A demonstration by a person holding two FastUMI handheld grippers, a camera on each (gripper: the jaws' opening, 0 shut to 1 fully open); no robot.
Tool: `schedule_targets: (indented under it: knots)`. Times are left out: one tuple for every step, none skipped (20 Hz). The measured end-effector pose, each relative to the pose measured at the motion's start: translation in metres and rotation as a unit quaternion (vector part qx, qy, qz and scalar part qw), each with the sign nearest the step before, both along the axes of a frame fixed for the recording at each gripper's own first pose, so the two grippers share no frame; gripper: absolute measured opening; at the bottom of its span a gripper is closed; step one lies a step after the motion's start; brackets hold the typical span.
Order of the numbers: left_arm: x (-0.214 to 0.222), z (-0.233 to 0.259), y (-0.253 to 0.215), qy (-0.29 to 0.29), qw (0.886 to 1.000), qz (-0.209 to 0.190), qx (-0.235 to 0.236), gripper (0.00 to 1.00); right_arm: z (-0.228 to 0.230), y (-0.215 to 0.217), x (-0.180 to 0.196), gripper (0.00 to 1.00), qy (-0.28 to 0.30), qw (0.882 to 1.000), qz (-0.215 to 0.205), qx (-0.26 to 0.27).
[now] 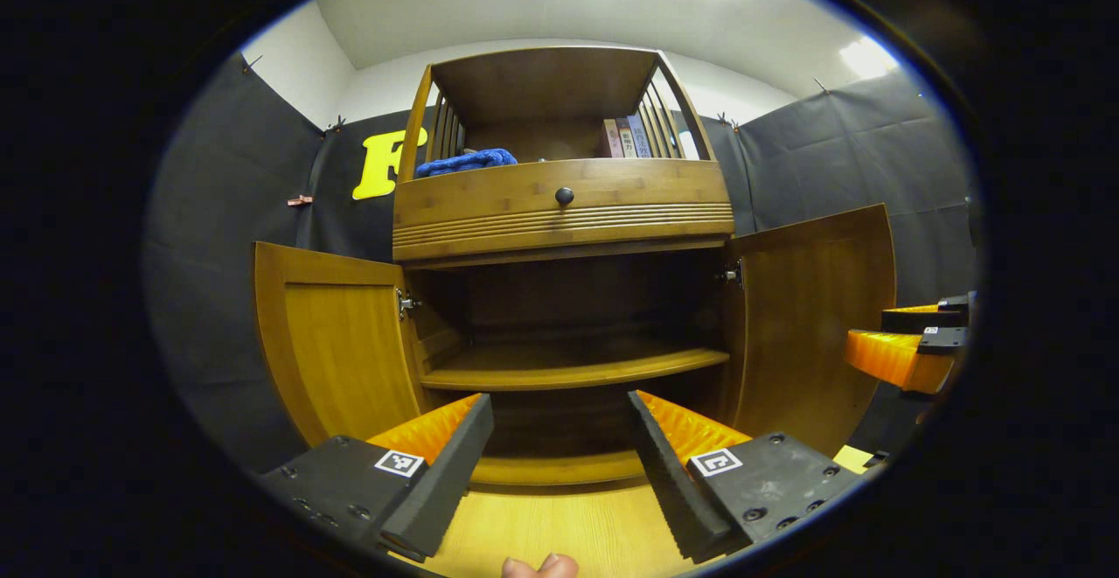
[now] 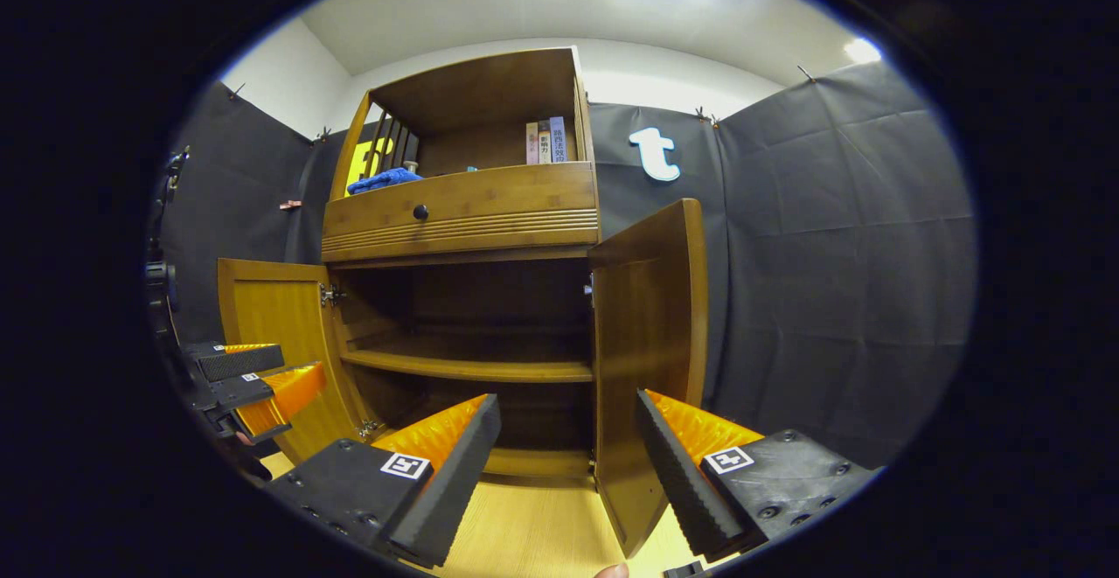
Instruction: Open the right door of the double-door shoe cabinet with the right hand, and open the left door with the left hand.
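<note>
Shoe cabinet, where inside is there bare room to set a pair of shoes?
Between both open doors, the middle shelf is bare, as is the dark space beneath it. The top shelf is crowded: blue cloth left, books right.

Double-door wooden shoe cabinet against the booth wall, standing on a pale wooden floor. Flat wooden left door swung out leftward, flat wooden right door swung out rightward. Between them, a wooden inner shelf across the compartment. Above, a wooden drawer front with a round dark knob. On top, in the open upper shelf: crumpled blue cloth left, upright books right, perhaps leaning on the side slats.
</note>
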State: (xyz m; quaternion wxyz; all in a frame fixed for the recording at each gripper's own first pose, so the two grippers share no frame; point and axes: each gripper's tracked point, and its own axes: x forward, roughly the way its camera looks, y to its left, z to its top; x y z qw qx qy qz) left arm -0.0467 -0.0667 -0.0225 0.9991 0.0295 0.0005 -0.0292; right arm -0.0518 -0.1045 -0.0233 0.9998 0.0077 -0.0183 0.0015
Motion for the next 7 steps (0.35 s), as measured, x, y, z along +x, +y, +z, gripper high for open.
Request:
schedule_targets:
  knots:
    - [-0.0002,-0.0013,-0.0008,0.0,1.0,0.0,0.0,0.93,-0.0005,0.0003,-0.0004,1.0,0.001,1.0,0.001,0.0]
    - [-0.0008,-0.0017,-0.0013,0.001,1.0,0.0,0.0,0.93,-0.001,0.0001,0.0,1.0,0.001,1.0,0.001,0.0]
    - [-0.001,-0.0003,-0.0015,0.0,1.0,-0.001,0.001,0.93,-0.0007,-0.0002,0.0003,1.0,0.001,1.0,0.001,0.0]
    - [-0.0012,0.0001,-0.0027,-0.001,1.0,-0.001,0.001,0.93,-0.0002,-0.0008,-0.0003,1.0,0.001,1.0,0.001,0.001]
    - [-0.0014,-0.0009,-0.0025,0.0,1.0,-0.001,0.002,0.93,-0.0004,-0.0013,-0.001,1.0,0.001,1.0,0.001,0.001]
    - [-0.0012,-0.0011,-0.0035,0.0,1.0,-0.001,0.002,0.93,-0.0008,-0.0017,-0.0007,1.0,0.001,1.0,0.001,0.002]
    - [-0.0022,-0.0015,-0.0042,0.001,1.0,-0.001,0.001,0.93,-0.0009,-0.0019,-0.0003,1.0,0.001,1.0,0.001,0.001]
